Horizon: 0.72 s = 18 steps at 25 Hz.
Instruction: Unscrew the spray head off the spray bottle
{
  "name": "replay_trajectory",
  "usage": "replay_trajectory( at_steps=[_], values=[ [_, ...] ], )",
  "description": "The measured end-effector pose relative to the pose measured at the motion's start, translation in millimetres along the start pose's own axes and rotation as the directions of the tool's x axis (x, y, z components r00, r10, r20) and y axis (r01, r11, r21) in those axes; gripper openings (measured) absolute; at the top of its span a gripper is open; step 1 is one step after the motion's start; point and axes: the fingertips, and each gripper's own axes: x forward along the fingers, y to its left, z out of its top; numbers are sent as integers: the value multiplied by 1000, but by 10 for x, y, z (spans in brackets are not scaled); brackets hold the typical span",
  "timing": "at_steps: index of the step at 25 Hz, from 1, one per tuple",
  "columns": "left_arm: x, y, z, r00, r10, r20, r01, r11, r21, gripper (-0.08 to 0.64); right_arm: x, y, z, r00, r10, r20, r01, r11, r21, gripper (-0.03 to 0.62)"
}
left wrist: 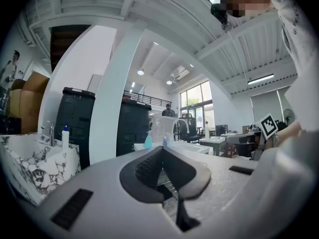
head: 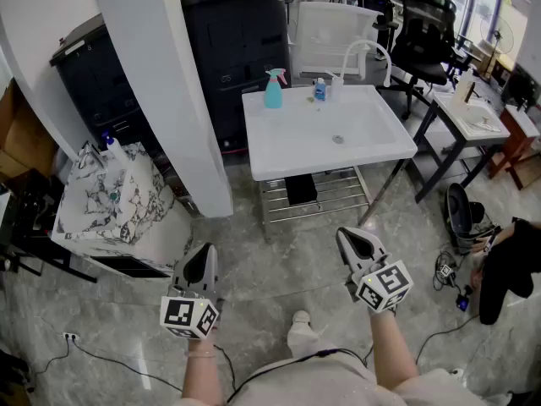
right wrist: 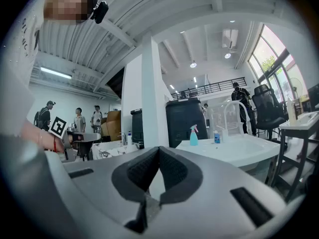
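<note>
White sink (head: 296, 142) carries the spray bottle (head: 273, 90), well beyond both pressed-together hand-held grippers (head: 202, 259) (head: 356, 244).

Three views toward one far sink (head: 297, 146)

You stand in an open workshop hall: freestanding sinks (head: 283, 155), black cabinets (head: 245, 49), office chairs (head: 427, 19), beamed ceiling (right wrist: 209, 9).
</note>
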Motion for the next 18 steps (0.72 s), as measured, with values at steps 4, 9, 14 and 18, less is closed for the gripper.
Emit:
replay_trajectory(
  at_steps=[4,9,14,18],
  values=[
    [344,60,-31,1000,5,0,-5,1000,0,3,223,-222,-61,1000,4,-6,-4,1000,2,3],
    [679,119,-79,1000,23,-9,-23,1000,-8,3,463,-436,-141,999,25,-22,-25,1000,8,3],
    [997,132,-84,999,44,-8,-44,999,-9,3,655,-719,-148,999,36,-27,-36,999,10,3],
    [1169,103,-66,998,58,5,-58,998,-19,3,765,-861,-140,998,63,-24,-63,998,6,3]
  ],
)
